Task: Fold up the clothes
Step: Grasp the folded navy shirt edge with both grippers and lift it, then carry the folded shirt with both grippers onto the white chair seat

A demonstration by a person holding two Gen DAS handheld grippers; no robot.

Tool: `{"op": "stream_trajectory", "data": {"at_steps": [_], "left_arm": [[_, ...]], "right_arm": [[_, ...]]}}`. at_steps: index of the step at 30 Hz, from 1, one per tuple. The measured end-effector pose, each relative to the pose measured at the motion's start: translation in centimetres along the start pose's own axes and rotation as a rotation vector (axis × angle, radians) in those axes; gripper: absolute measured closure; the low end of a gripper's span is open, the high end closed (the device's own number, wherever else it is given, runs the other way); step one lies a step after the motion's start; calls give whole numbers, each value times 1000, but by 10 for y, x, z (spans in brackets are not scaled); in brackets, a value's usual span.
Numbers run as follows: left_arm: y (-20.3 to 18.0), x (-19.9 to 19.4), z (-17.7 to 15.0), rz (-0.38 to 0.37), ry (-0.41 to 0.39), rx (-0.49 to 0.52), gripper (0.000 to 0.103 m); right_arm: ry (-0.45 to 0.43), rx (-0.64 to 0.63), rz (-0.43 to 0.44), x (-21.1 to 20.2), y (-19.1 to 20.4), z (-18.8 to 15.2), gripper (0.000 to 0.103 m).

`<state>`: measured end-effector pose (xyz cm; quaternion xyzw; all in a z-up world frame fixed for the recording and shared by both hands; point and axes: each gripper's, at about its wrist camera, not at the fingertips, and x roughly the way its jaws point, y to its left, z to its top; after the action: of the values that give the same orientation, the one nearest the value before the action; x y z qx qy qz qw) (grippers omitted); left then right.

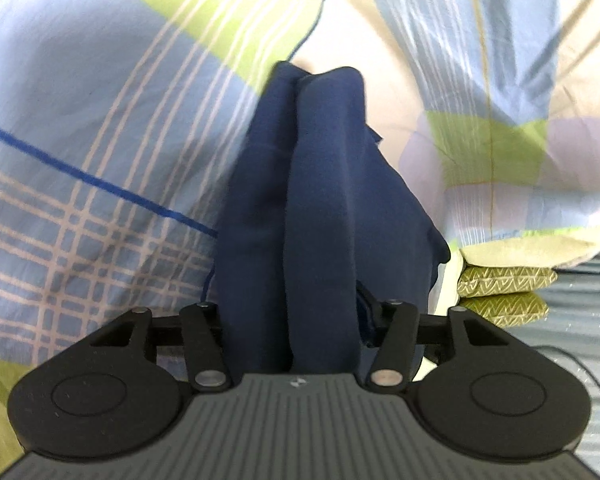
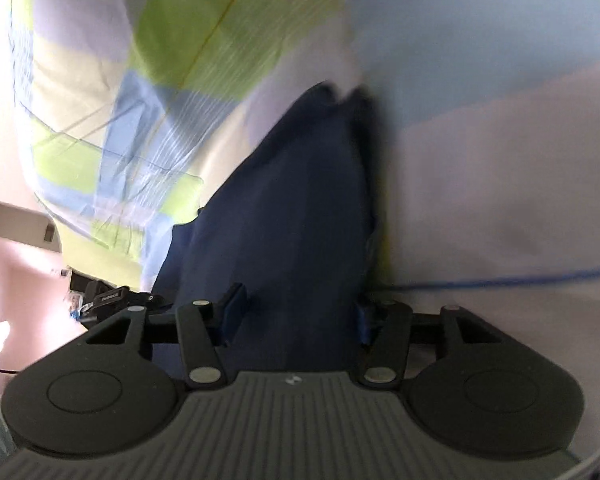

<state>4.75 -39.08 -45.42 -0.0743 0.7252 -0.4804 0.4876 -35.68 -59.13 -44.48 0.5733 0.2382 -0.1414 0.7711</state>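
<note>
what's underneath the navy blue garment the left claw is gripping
Under the navy garment in the left claw lies a plaid bedsheet in blue, green and cream. The cloth covers the fingers and whatever lies directly beneath it.

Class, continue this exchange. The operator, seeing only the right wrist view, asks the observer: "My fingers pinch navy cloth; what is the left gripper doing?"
Observer: The left gripper is shut on a navy garment, bunched in two ridges.
Operator: What lies beyond it?
Observer: Two olive patterned cushions, stacked, under the plaid sheet edge on the right.
Operator: Anything near them?
Observer: A thin dark cable on grey-blue striped fabric.
</note>
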Motion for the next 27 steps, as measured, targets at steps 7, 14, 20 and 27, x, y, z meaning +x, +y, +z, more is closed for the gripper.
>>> {"op": "stream_trajectory", "data": {"at_steps": [7, 14, 20, 27], "left_arm": [[-70, -10, -33, 80, -105, 270, 62], [-103, -29, -32, 63, -9, 435, 62], [-165, -10, -85, 31, 216, 652, 62], [-273, 131, -252, -94, 612, 918, 61]], "right_arm": [[-112, -96, -75, -13, 32, -11, 86], [-256, -76, -148, -69, 75, -56, 87], [-438, 99, -226, -160, 92, -151, 87], [-796, 448, -424, -324, 92, -363, 87]]}}
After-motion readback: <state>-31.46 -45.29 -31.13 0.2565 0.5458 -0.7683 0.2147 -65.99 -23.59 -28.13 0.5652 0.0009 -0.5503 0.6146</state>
